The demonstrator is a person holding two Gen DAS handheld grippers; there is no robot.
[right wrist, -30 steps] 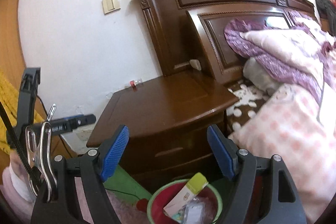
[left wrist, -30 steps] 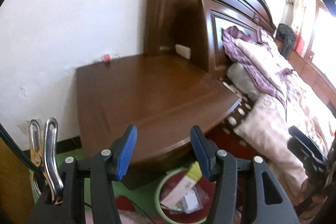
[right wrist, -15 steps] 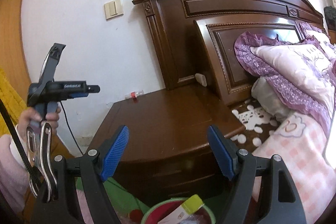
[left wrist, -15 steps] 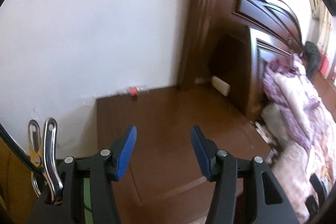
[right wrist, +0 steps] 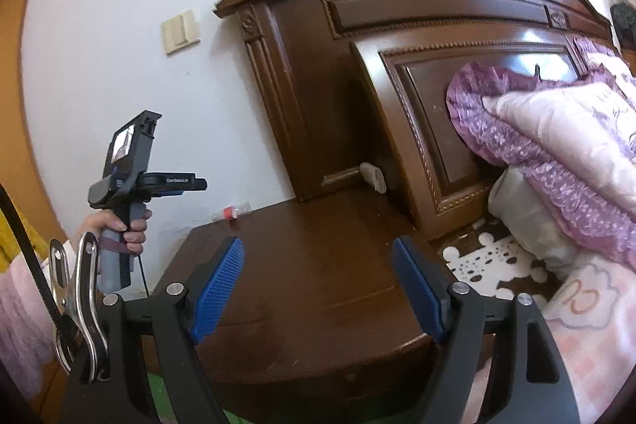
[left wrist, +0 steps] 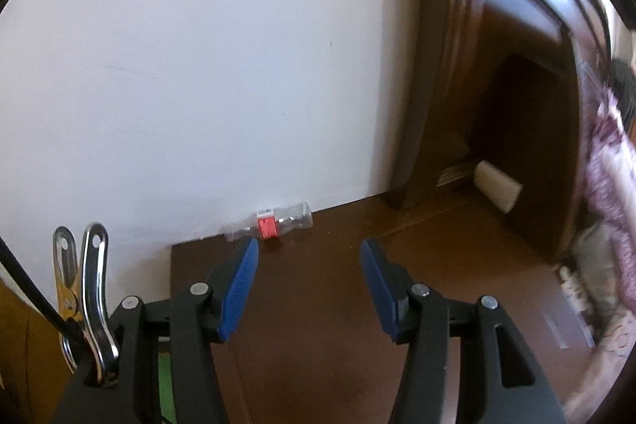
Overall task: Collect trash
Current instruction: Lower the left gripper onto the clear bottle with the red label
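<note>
Here, a dark wooden nightstand (left wrist: 357,324) fills the lower half of the left wrist view. A crumpled clear plastic bottle with a red label (left wrist: 270,223) lies on its side at the back edge of the top, against the white wall (left wrist: 179,66). In the right wrist view the same bottle (right wrist: 232,212) sits at about 10 o'clock from that gripper's jaws, small and far back on the top.

Left gripper (left wrist: 308,285): jaws apart, blue pads facing each other, nothing between them. The bottle lies at roughly 11 o'clock from the gap, just beyond the tip of the left-hand pad and not touching it. Seen from the right wrist camera, this gripper (right wrist: 200,183) is held by a hand (right wrist: 119,225) around its grip, above the nightstand's left edge, at 9 o'clock in the frame.

Right gripper (right wrist: 318,281): jaws wide apart, empty, over the near part of the nightstand top (right wrist: 318,265).

Surroundings: carved wooden headboard (right wrist: 397,66) at 1 o'clock behind the nightstand; a small white block (left wrist: 499,189) against its base at the top's rear right corner. Purple and pink bedding (right wrist: 556,153) at 3 o'clock. Light switch (right wrist: 181,31) on the wall at 11 o'clock. A metal clip (left wrist: 85,297) hangs at the left side of the left gripper's body.
</note>
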